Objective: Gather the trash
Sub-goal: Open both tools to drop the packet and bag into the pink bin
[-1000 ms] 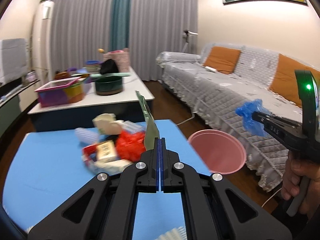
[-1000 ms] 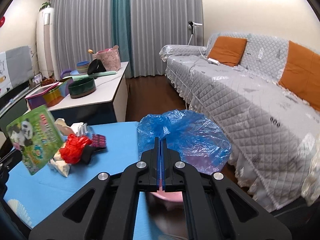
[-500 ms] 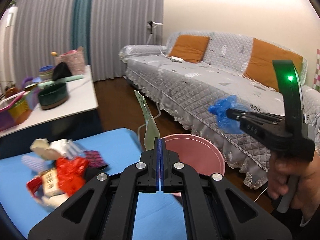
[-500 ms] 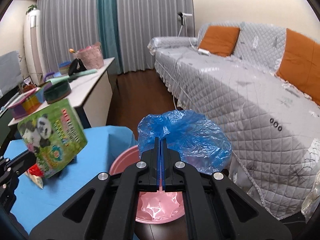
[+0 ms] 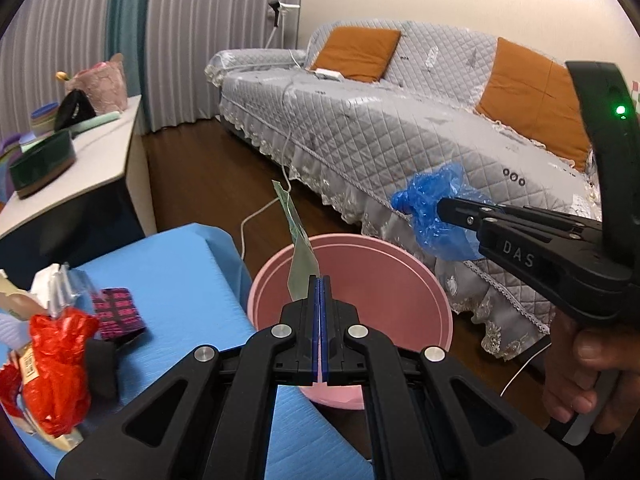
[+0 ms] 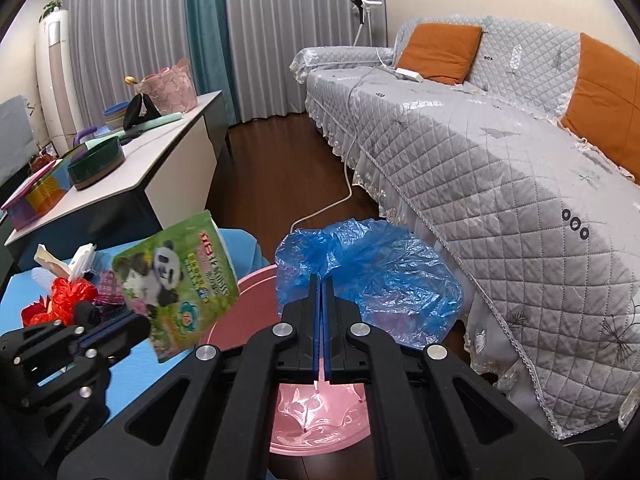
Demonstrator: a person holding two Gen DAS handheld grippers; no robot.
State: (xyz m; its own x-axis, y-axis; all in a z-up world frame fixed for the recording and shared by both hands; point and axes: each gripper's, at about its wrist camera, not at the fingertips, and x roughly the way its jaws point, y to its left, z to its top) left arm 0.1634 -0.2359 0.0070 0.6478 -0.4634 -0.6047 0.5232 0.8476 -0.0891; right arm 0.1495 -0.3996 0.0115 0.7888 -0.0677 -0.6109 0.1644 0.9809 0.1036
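A blue table [image 5: 180, 264] carries a trash heap at its left: red wrapper [image 5: 56, 364], magenta blister pack [image 5: 118, 312], white scraps [image 6: 80, 258]. A pink bin [image 5: 400, 264] stands on the wooden floor [image 5: 208, 184] just beside the table.

Both wrist views look forward, close above the pink bin [image 5: 352, 320], sharing the sofa [image 6: 500, 140].

Glossy printed packet [image 6: 176, 284], crinkly translucent blue plastic bag [image 6: 376, 276], smooth pink plastic bin [image 5: 400, 272], quilted cloth sofa cover [image 6: 500, 168].
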